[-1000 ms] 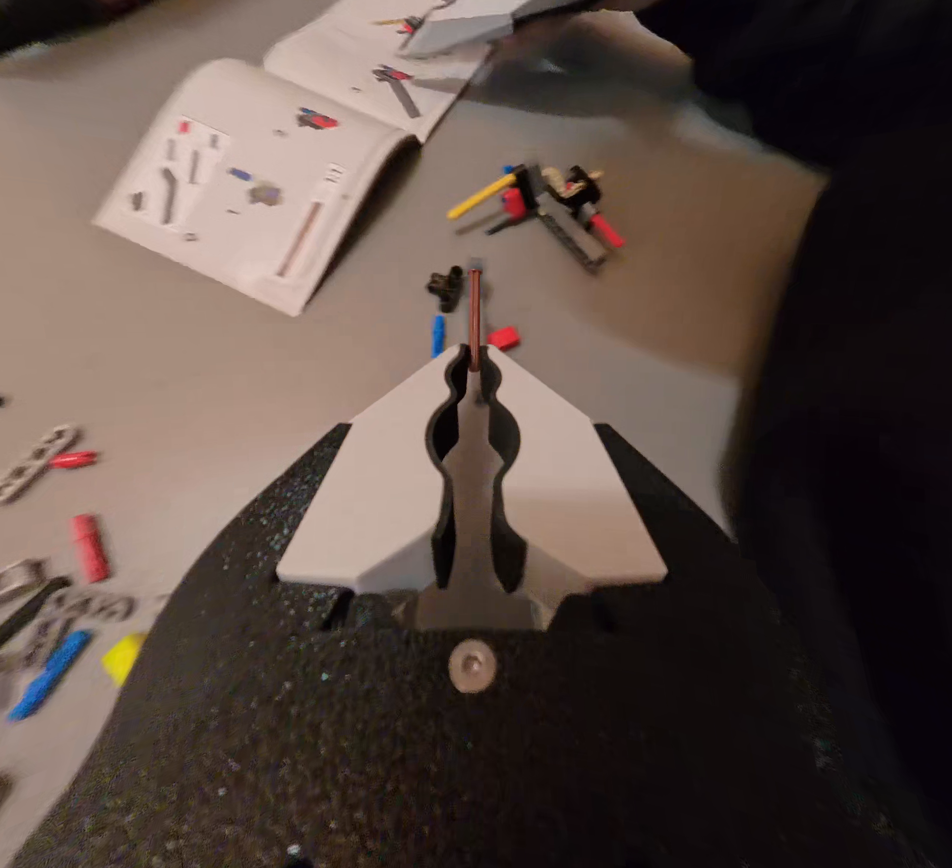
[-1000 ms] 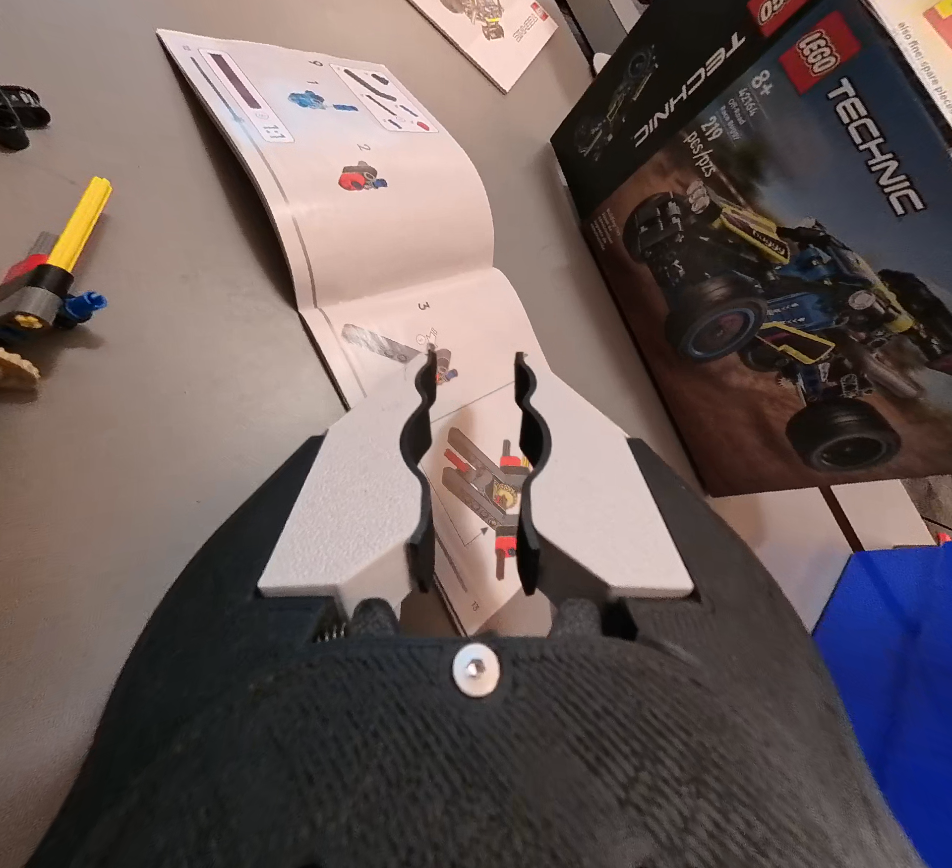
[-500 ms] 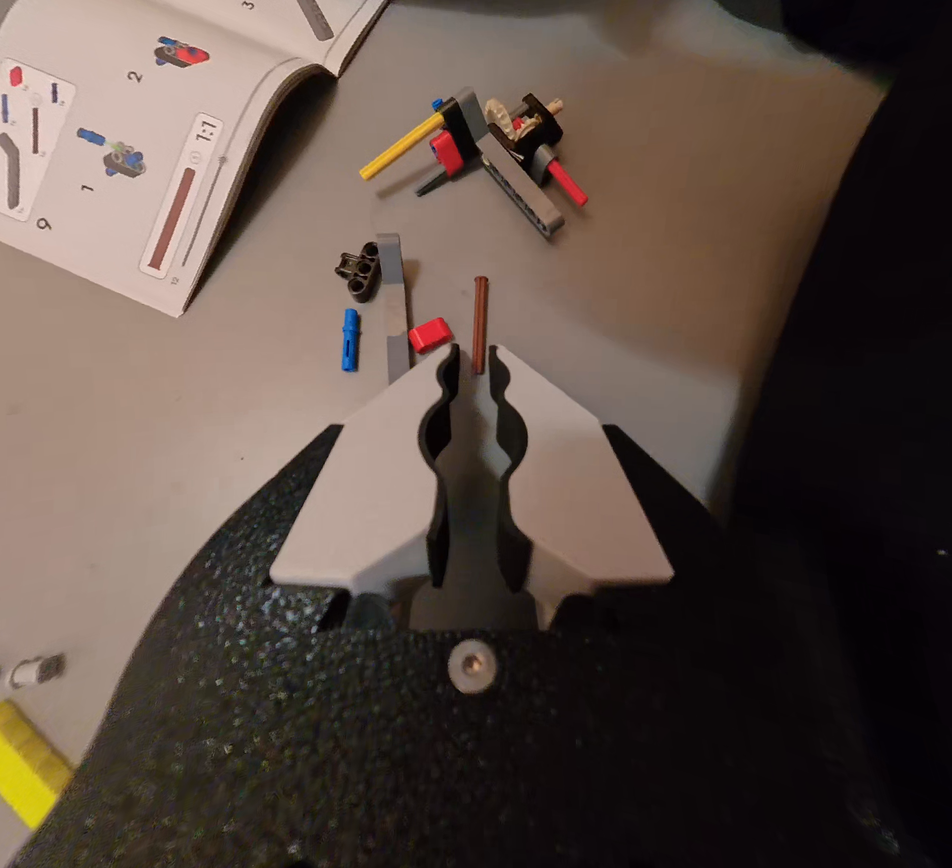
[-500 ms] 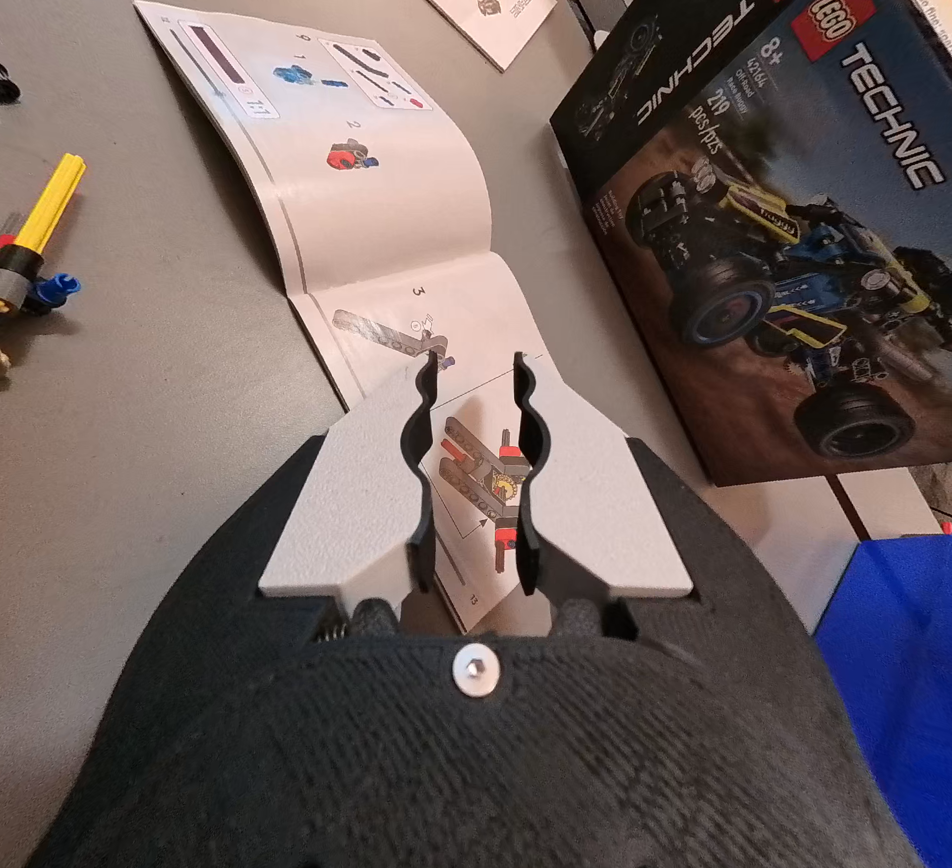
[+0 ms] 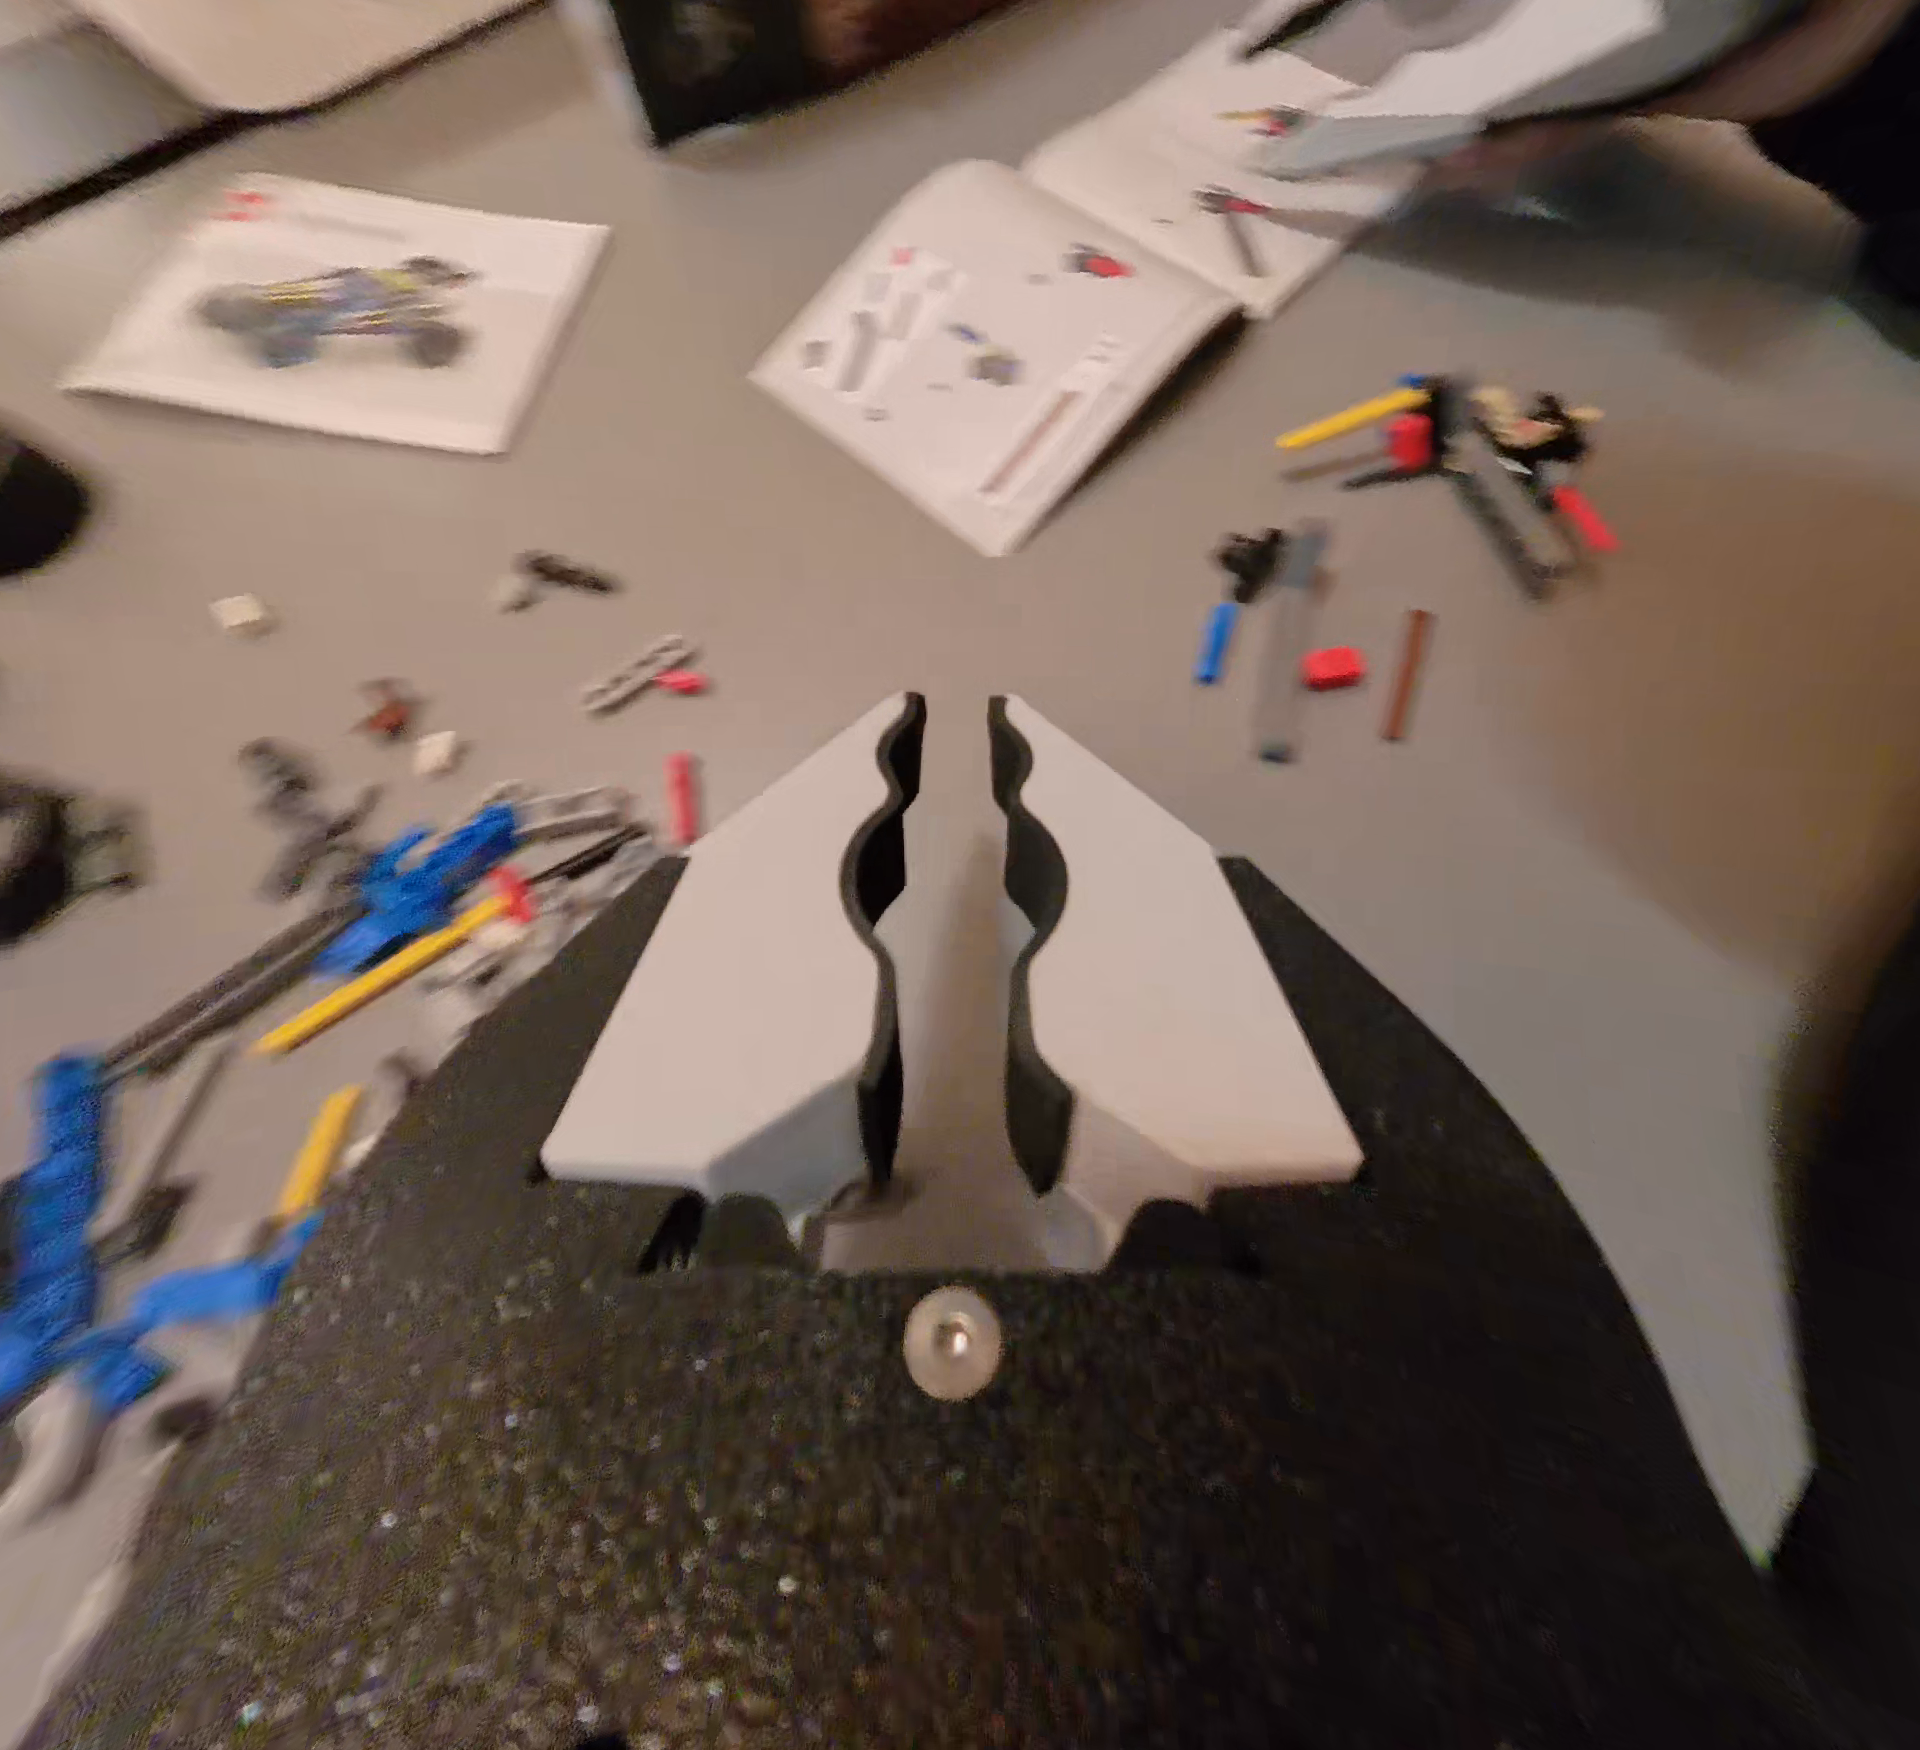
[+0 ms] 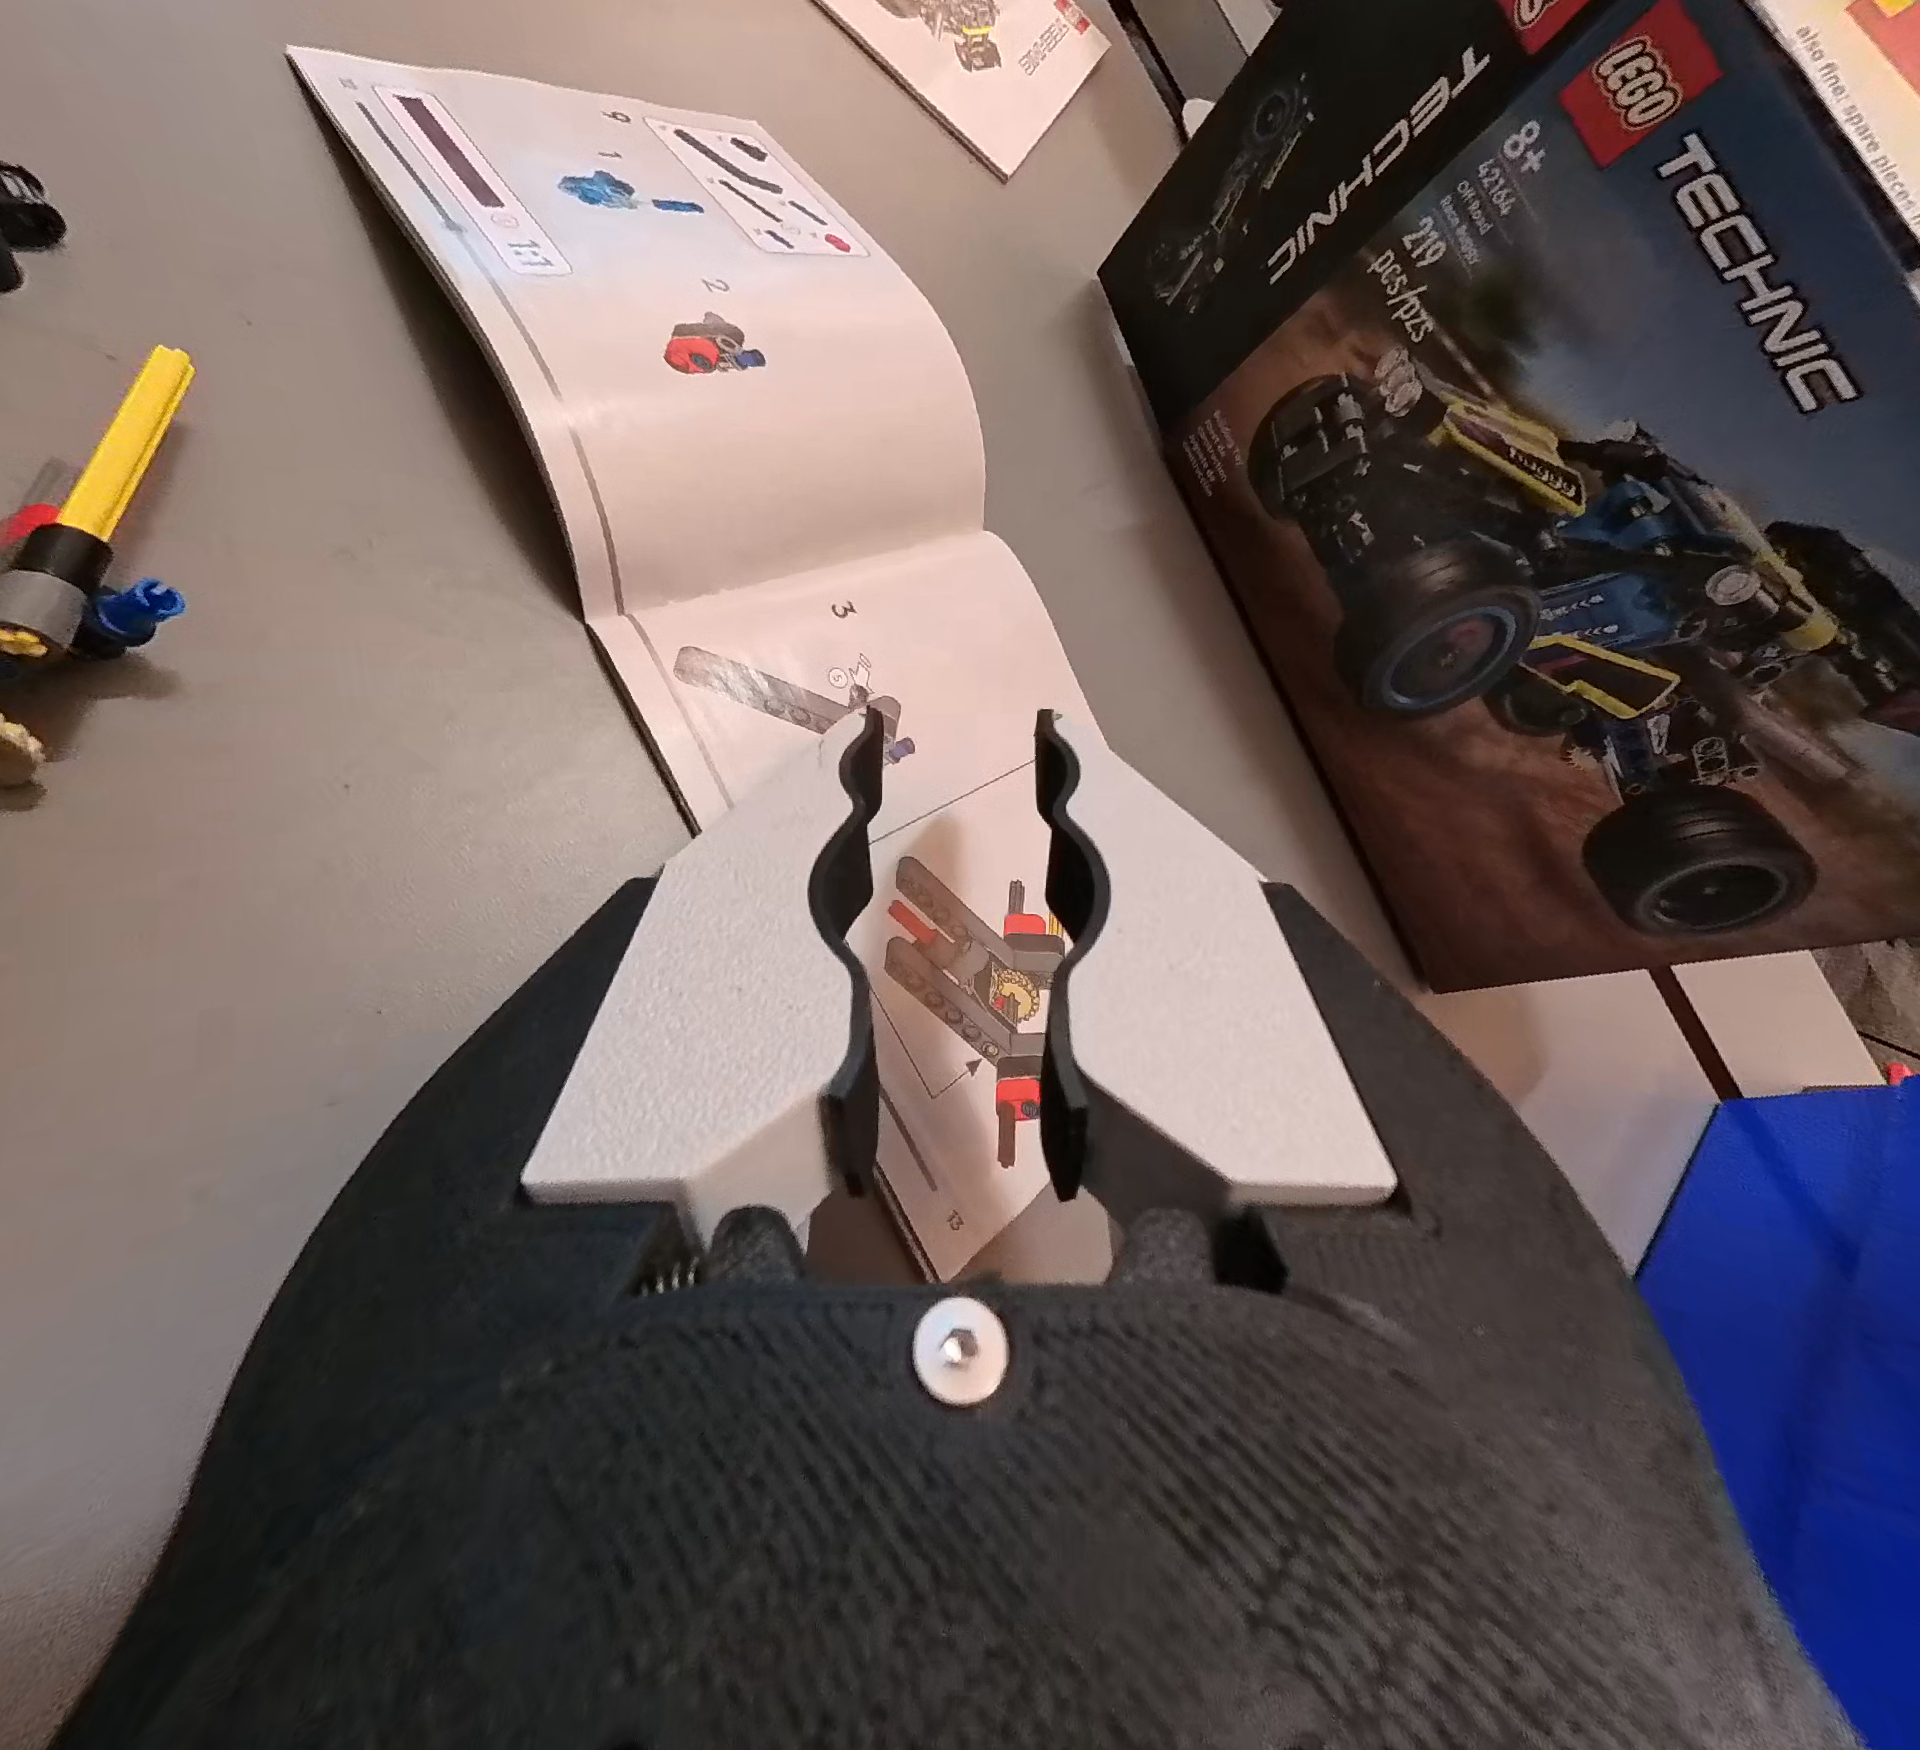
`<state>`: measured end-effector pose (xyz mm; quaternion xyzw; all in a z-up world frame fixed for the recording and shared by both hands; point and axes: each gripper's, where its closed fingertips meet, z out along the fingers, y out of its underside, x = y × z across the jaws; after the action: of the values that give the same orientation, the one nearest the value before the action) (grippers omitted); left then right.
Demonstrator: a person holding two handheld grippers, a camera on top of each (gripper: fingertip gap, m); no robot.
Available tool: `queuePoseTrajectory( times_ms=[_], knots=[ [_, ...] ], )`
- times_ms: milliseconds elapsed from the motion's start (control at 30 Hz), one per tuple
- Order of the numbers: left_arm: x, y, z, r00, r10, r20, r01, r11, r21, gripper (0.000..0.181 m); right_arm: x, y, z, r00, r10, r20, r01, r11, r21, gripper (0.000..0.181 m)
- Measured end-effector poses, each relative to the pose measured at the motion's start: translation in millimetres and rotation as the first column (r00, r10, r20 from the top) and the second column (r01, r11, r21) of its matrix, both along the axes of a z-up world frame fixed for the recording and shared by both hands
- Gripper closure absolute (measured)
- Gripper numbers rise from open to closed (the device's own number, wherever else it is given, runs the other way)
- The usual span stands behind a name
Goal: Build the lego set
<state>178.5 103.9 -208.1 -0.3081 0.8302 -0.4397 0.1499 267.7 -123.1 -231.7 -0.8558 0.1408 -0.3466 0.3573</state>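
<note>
Left gripper (image 5: 954,708) held empty, jaws parted; brown axle (image 5: 1407,674) lies right-forward, long axis apparently along the jaws. Right gripper (image 6: 958,729) parked released over the instruction booklet (image 6: 727,412).

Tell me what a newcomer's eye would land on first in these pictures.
First, the big set box with a buggy pictured on it, standing at the table's far right edge. Next, the open instruction booklet lying beside it, with the open right gripper poised over its near page. In the left wrist view, loose parts lie scattered at left, and the open left gripper holds nothing.
</note>
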Motion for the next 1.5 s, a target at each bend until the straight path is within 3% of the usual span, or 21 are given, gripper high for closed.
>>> queuePoseTrajectory(
  times_ms=[167, 300, 433, 600, 700, 833, 967, 1100, 1233, 1367, 1500],
  knots=[
    [38.4, 79.4, 6.1, 0.967, 0.239, 0.085, -0.247, 0.963, 0.108, 0.172, 1.2, -2.2, -0.9, 1.000, -0.006, 0.006, 0.006, 1.000, -0.012, 0.154],
    [40.8, 119.4, -9.9, 0.974, 0.223, 0.043, -0.227, 0.943, 0.243, 0.171, 1.6, -2.4, -1.3, 1.000, -0.007, 0.005, 0.007, 1.000, -0.011, 0.154],
    [33.6, 131.9, -26.1, 0.991, 0.131, -0.001, -0.122, 0.927, 0.356, 0.170, 2.1, -3.5, -2.1, 1.000, -0.009, 0.004, 0.009, 1.000, -0.016, 0.154],
    [29.3, 116.0, -28.8, 1.000, -0.010, 0.011, 0.005, 0.933, 0.359, 0.171, 1.6, -2.2, -3.9, 1.000, -0.004, 0.002, 0.004, 1.000, -0.023, 0.155],
    [42.3, 138.6, -21.7, 0.995, 0.081, 0.052, -0.095, 0.916, 0.391, 0.171, 1.5, -2.5, -5.3, 1.000, -0.003, 0.002, 0.003, 1.000, -0.031, 0.155],
    [49.8, 152.6, -5.4, 0.981, 0.187, 0.051, -0.193, 0.943, 0.272, 0.173, 1.4, -2.0, -5.5, 1.000, -0.002, -0.005, 0.002, 1.000, -0.022, 0.155],
    [16.6, 131.7, -2.5, 0.999, 0.052, -0.015, -0.049, 0.984, 0.173, 0.175, 1.6, -2.4, -5.2, 1.000, -0.003, -0.004, 0.003, 1.000, -0.021, 0.155],
    [-13.8, 125.8, -15.8, 0.999, 0.001, -0.039, 0.008, 0.976, 0.218, 0.174, 1.3, -2.0, -5.8, 1.000, 0.000, -0.004, 0.000, 1.000, -0.025, 0.154],
    [-4.9, 152.2, -19.4, 0.983, 0.184, 0.008, -0.179, 0.948, 0.262, 0.173, 0.6, -0.7, -5.8, 1.000, 0.005, -0.002, -0.005, 1.000, -0.029, 0.155],
    [13.5, 199.5, -19.3, 0.896, 0.440, 0.055, -0.436, 0.853, 0.288, 0.173, 0.5, -0.9, -5.9, 1.000, 0.004, -0.001, -0.004, 1.000, -0.031, 0.155],
    [20.4, 229.1, -17.7, 0.833, 0.551, 0.059, -0.544, 0.794, 0.272, 0.173, 0.6, -1.4, -4.2, 1.000, 0.001, 0.005, -0.001, 1.000, -0.029, 0.155]
  ],
)
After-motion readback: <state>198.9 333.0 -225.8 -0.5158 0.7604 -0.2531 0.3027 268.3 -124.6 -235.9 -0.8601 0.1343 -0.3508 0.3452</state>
